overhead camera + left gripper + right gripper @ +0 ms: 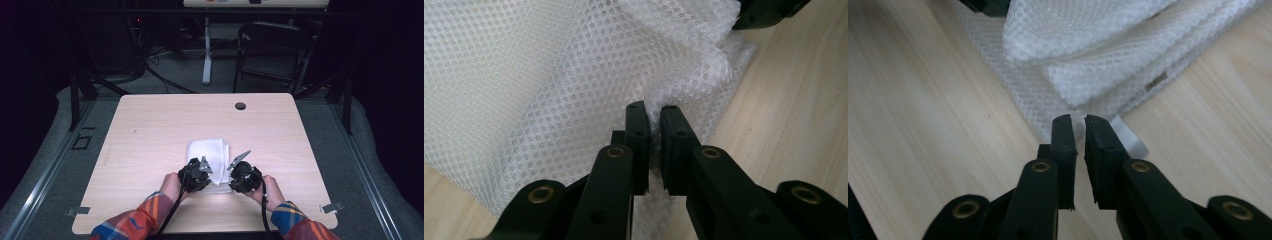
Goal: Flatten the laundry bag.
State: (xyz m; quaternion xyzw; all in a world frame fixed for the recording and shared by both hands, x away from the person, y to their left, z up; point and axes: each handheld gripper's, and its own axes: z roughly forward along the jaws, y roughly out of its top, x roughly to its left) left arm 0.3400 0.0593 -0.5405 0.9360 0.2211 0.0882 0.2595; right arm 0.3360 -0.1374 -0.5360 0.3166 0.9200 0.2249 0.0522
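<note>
White folded mesh cloth (209, 152) is pinched at its near corners (on the pale wooden table (150, 130)) by both narrowly closed tongs, left gripper (653, 111) and right gripper (1078, 121).

This looks like a lab or recording room set up for tests, not a home. A plain pale wood tabletop (150, 130) with a cable hole (240, 106) sits mid-frame on grey carpet (45, 150), ringed by dark metal rails (40, 175) at lower left and right. Black curtains (30, 50) close off both sides. At upper centre stand a white desk leg (206, 50) and a black folding chair (272, 50), with loose cables (160, 75) trailing over the floor at upper left.
</note>
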